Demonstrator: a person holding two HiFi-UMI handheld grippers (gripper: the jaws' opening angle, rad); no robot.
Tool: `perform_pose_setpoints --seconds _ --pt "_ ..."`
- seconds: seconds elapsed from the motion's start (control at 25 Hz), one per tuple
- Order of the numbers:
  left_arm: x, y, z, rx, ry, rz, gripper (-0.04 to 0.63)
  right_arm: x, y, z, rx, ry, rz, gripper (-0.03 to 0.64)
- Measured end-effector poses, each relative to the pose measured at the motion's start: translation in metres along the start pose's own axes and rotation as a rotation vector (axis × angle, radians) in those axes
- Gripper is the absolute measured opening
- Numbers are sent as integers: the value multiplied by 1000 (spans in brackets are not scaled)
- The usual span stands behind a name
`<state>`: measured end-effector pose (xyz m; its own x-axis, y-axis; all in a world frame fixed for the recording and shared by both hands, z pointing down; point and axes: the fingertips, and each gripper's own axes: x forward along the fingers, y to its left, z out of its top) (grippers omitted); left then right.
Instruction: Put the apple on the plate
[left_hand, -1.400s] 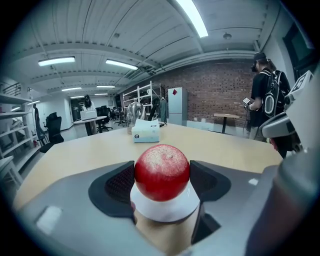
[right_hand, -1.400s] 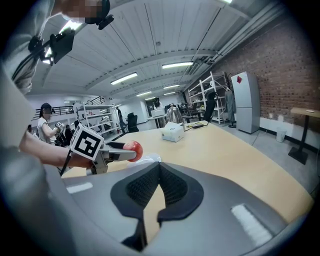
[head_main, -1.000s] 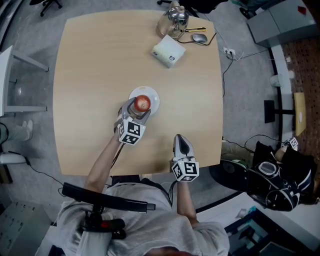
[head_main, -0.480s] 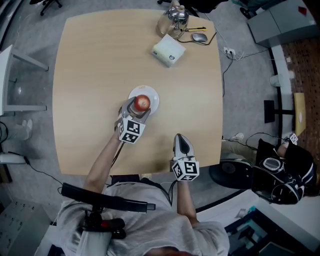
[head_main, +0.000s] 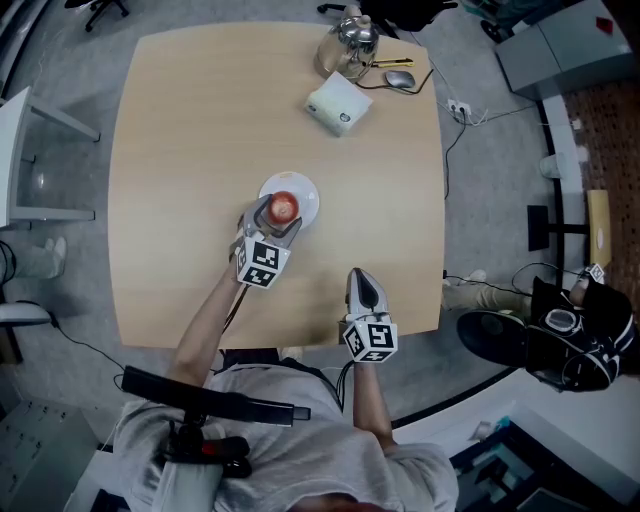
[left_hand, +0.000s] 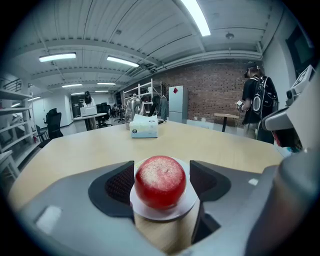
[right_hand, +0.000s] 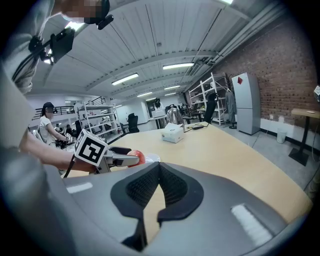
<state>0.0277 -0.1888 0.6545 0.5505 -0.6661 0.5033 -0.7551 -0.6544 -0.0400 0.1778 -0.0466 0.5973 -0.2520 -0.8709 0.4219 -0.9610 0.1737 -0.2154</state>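
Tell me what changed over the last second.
Nothing on the table visibly moved. The red apple sits on the small white plate as before, the left gripper still open with its fingers around it, the right gripper still shut and idle. Only the person with a backpack on the floor shifted slightly.

The red round apple (head_main: 285, 207) has a dull, pale speckled patch on its top and shiny dark red sides. It stands upright on the small white round plate (head_main: 306, 192), a little off the plate's middle, so a bare white rim shows around part of it. The plate lies flat near the middle of the light wooden table (head_main: 200, 120).
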Motion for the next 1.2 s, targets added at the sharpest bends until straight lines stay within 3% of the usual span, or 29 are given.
perform_pose_setpoints --seconds 0.4,0.72,1.2 --pt "-31 6 13 -20 -42 49 341 -11 3 5 -12 -23 15 6" --pt "-78 19 23 -88 -101 123 289 -20 14 13 -30 -53 49 6" --pt "-166 28 39 -108 -164 240 221 -34 40 34 -70 -97 112 6"
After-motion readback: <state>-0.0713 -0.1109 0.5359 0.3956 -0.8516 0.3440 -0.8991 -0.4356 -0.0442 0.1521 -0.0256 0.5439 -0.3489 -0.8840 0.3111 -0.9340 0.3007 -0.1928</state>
